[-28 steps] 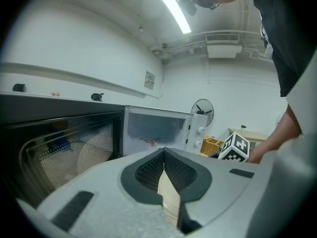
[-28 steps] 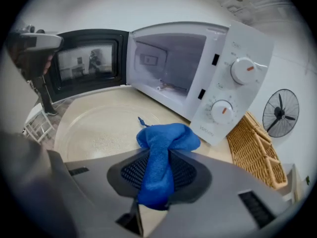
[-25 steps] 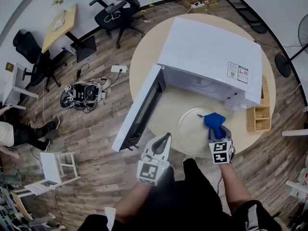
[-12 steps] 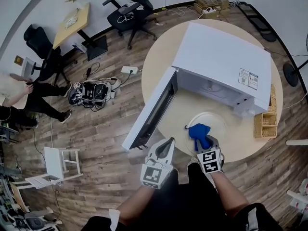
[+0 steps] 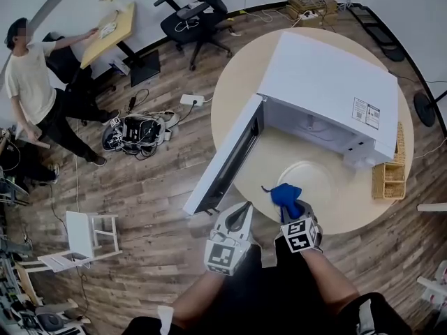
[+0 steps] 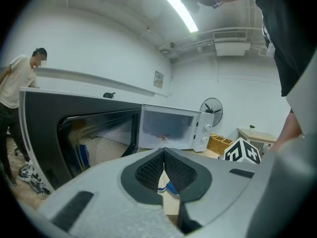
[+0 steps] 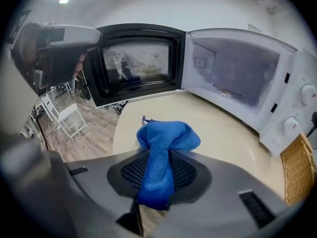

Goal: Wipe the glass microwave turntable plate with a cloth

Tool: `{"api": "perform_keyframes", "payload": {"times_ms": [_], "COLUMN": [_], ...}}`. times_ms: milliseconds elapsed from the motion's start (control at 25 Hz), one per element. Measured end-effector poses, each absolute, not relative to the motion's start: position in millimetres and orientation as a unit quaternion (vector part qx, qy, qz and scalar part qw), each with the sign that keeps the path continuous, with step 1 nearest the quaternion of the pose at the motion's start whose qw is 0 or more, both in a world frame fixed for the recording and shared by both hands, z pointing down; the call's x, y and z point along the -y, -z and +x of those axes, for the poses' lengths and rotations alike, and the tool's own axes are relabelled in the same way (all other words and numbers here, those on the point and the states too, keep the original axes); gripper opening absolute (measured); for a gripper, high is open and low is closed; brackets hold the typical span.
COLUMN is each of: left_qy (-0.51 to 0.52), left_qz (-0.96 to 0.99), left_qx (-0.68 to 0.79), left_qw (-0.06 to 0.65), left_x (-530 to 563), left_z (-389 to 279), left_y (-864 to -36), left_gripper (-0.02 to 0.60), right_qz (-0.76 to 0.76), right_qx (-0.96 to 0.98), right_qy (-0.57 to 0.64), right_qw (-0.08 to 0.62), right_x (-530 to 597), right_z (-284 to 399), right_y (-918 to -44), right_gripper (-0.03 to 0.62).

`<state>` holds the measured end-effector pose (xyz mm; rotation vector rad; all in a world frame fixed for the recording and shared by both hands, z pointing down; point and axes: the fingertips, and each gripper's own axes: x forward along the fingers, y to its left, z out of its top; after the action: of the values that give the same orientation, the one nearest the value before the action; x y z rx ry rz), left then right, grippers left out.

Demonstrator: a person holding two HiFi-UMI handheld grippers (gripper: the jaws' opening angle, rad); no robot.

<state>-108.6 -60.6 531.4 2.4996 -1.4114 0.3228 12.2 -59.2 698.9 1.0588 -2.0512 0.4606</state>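
Observation:
The round glass turntable plate [image 5: 316,178] lies on the round table [image 5: 230,96] in front of the open white microwave [image 5: 328,93]. My right gripper [image 5: 289,206] is shut on a bunched blue cloth [image 5: 285,193], which hangs over the plate's near left rim. In the right gripper view the cloth [image 7: 166,145] bulges out past the pads of the right gripper [image 7: 159,168]. My left gripper [image 5: 242,210] is shut on nothing, held off the table's near edge, left of the cloth. Its jaws meet in the left gripper view [image 6: 163,155].
The microwave door [image 5: 225,158] swings out to the left, over the table edge. A wicker basket [image 5: 388,176] stands right of the microwave. On the floor are a white stool [image 5: 87,236], office chairs [image 5: 192,12] and cables. A person [image 5: 35,89] stands at the far left.
My right gripper has dragged the blue cloth from the plate's right part to its near left rim. A person has come into view at the far left. The left gripper has barely moved.

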Motion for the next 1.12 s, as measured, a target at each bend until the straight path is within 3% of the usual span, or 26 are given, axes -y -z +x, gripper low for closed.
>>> {"api": "perform_keyframes", "payload": {"times_ms": [400,1120], "left_qy": [-0.111,-0.11], "left_qz": [0.867,0.877], "left_qx": [0.471,0.453], "left_qw": [0.12,0.116], "left_x": [62,60], "left_z": [-101,-89], "left_y": [-529,-520], "left_gripper": [0.006,0.006], "right_qz": [0.437,0.493], "right_qx": [0.786,0.726], "right_qy": [-0.178,-0.135], "right_qw": [0.399,0.46], "right_x": [51,58], "right_z": [44,161], "right_y": [-701,-701], "right_gripper": [0.098,0.104]}}
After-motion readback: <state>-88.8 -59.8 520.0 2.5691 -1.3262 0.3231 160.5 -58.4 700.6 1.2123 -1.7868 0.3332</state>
